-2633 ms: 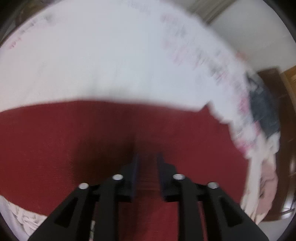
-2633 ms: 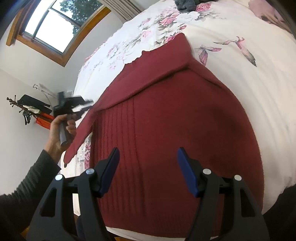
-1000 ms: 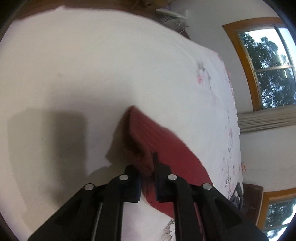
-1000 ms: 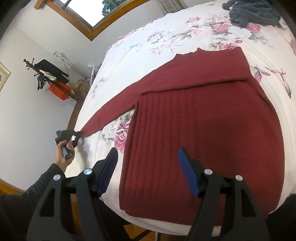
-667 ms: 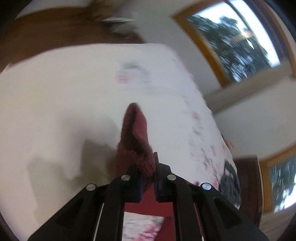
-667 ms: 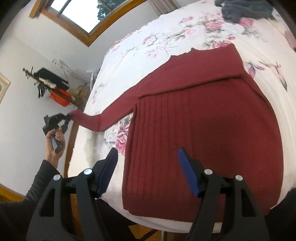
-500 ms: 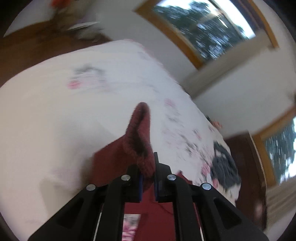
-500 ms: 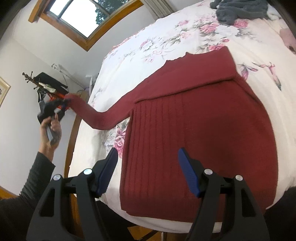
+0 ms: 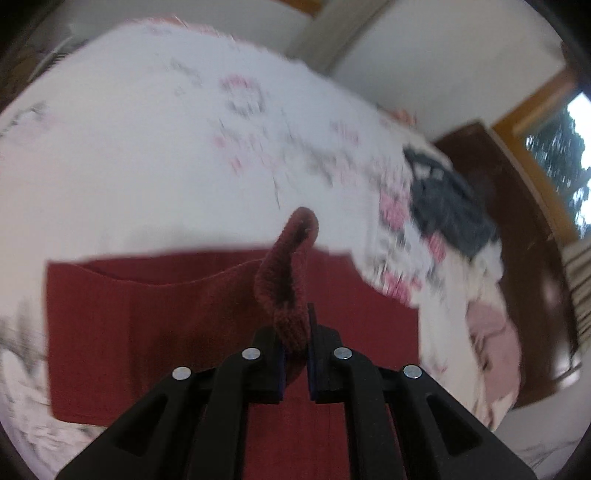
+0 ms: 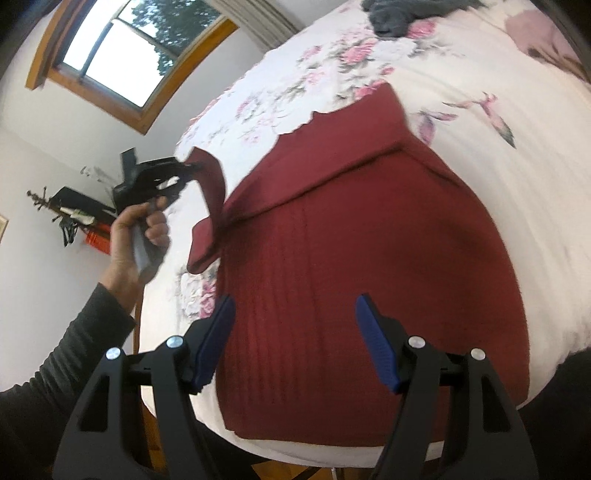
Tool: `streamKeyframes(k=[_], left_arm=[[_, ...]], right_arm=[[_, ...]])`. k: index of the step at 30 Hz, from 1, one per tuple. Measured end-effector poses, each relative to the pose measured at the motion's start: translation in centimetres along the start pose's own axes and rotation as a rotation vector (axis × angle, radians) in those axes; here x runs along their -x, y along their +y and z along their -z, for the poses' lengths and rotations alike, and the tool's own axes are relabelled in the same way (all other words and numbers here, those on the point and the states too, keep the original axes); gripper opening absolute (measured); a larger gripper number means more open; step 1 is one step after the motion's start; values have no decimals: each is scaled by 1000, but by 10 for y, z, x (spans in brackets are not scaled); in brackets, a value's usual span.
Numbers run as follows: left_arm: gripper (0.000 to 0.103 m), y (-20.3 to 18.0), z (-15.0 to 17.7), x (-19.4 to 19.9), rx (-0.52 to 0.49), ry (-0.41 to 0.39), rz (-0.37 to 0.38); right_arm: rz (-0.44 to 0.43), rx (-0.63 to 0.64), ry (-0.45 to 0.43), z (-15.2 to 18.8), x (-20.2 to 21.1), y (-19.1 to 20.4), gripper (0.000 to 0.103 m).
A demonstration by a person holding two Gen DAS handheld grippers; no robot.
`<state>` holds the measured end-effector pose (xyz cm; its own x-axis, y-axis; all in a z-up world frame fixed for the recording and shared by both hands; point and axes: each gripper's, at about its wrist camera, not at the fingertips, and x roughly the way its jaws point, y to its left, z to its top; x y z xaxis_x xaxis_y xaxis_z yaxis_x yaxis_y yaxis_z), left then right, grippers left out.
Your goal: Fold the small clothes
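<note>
I am folding a dark red sweater (image 10: 369, 266) that lies flat on the bed (image 10: 498, 158), and I take this sweater as my landmark for all places. Its body is spread with the hem toward me at the near edge of the bed. On the far side of the sweater one sleeve (image 10: 332, 147) is already folded across the top of the body, so I judge that this part is done.

My left gripper (image 9: 294, 354) is clenched on the cuff of the other sleeve (image 9: 288, 280). In the left wrist view the cuff stands up between the two fingers, and the red body is spread below it. In the right wrist view my left hand (image 10: 136, 236) holds that gripper in the air at the left side of the sweater, and the sleeve hangs down from it in a loop toward the left shoulder. It is not yet laid on the body.

My right gripper (image 10: 301, 343) is released, with the jaws wide apart and nothing between them. It hovers over the hem part of the sweater.

What is left, I think: to lay this sleeve across the body, and then to fold the body itself. Beyond the far side of the sweater a grey garment (image 10: 399, 14) lies on the bed, probably waiting too.
</note>
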<state>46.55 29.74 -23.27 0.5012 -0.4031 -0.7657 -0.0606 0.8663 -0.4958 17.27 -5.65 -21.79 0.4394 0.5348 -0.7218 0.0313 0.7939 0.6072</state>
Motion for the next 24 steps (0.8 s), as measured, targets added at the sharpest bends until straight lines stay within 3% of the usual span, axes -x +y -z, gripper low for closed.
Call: streamKeyframes(k=[5, 8, 9, 10, 13, 15, 19, 21, 24], left_arm=[[9, -22, 52, -79, -93, 132, -85], [25, -23, 71, -109, -134, 222, -110], [39, -24, 75, -108, -150, 223, -106], [53, -24, 78, -105, -170, 213, -103], [70, -13, 87, -65, -153, 137, -65], [72, 2, 97, -39, -99, 116, -30], [74, 35, 151, 15, -36, 87, -33], [74, 51, 186, 39, -1, 94, -42], [74, 82, 247, 72, 119, 125, -31]], right_arm=[[11, -12, 16, -12, -13, -13, 69], [10, -9, 15, -29, -21, -15, 74], [-9, -3, 30, -38, -27, -14, 80], [-23, 3, 43, -50, -34, -14, 80], [-66, 7, 67, -84, -57, -13, 81], [-135, -42, 104, -114, -89, -16, 80], [-252, -180, 227, -167, -179, -24, 55], [-278, -229, 298, -183, -223, -25, 51], [-244, -293, 364, -195, -276, -26, 51]])
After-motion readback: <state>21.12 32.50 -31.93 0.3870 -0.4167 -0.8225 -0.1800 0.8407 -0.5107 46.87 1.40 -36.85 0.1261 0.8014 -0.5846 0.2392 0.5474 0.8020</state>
